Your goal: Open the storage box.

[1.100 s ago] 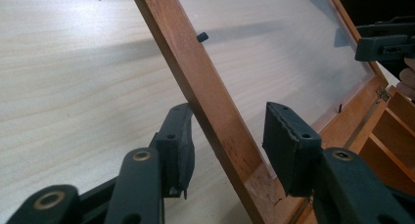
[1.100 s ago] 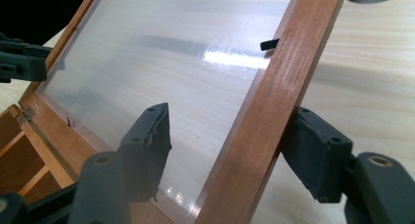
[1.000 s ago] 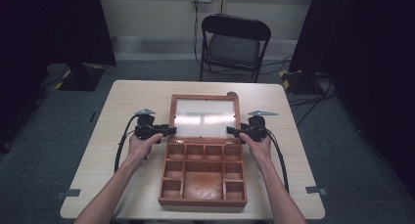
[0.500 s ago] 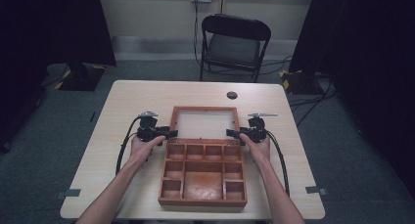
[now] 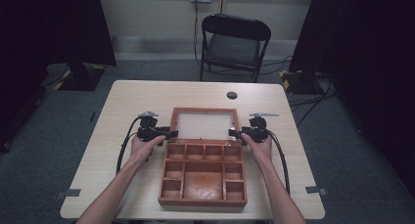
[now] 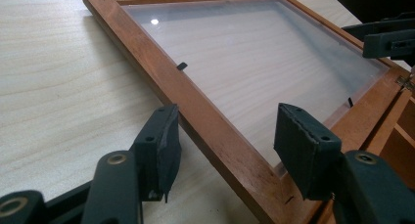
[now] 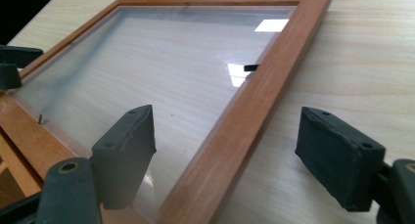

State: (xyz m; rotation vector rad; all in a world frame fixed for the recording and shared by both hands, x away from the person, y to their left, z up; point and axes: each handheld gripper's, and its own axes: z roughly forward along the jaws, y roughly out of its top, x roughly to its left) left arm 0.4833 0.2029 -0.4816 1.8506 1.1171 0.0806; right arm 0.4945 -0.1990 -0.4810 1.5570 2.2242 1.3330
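Note:
A wooden compartment box (image 5: 202,202) lies open on the table, and its glass-paned lid (image 5: 204,110) is folded back flat behind it. My left gripper (image 5: 171,134) is at the lid's left side near the hinge, open. In the left gripper view its jaws (image 6: 230,136) straddle the lid's wooden frame (image 6: 195,101) without touching it. My right gripper (image 5: 234,133) mirrors it at the lid's right side, also open, and in its own view (image 7: 230,136) the frame rail (image 7: 254,97) runs between its jaws. Several compartments look empty.
A small black round object (image 5: 232,95) sits on the pale table (image 5: 122,101) behind the lid. A black folding chair (image 5: 235,43) stands beyond the far edge. Cables trail from both grippers along the forearms.
The lid, tilted up a second ago, has swung back and now lies flat on the table. Both grippers stayed at its sides and followed it down.

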